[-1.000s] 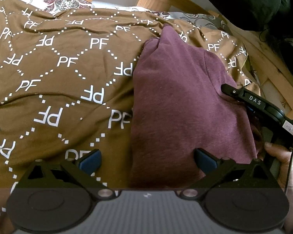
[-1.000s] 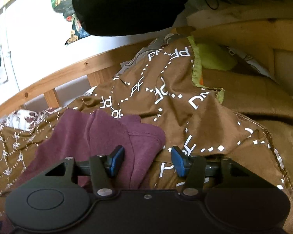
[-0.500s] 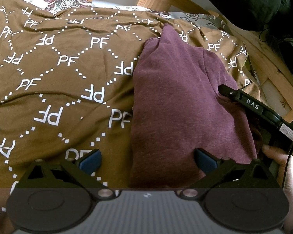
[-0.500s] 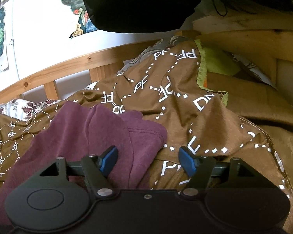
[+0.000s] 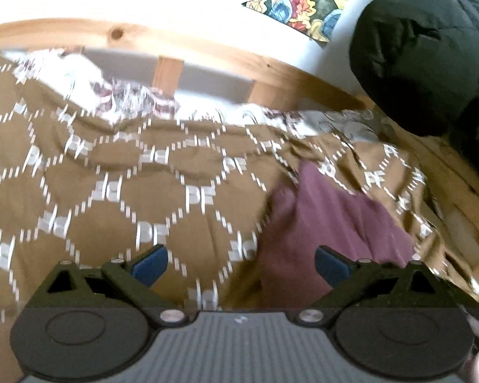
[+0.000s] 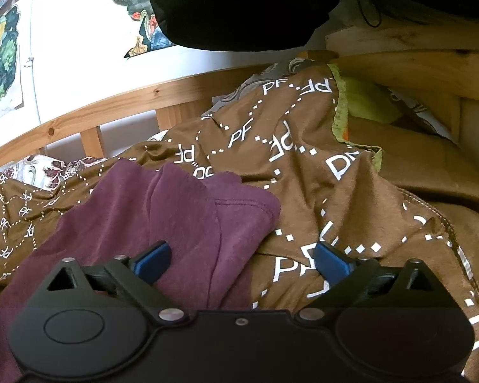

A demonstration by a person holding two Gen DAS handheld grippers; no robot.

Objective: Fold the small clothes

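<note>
Our left gripper (image 5: 241,263) hangs with blue pads spread wide and nothing between them; the maroon garment (image 5: 329,223) lies ahead and to its right on the brown blanket (image 5: 111,191). Its long axis seems to run away from us toward the wooden bed rail (image 6: 127,105). Our right gripper (image 6: 242,260), equally wide and empty, is nearer, straddling the garment's (image 6: 163,217) right folded edge.
</note>
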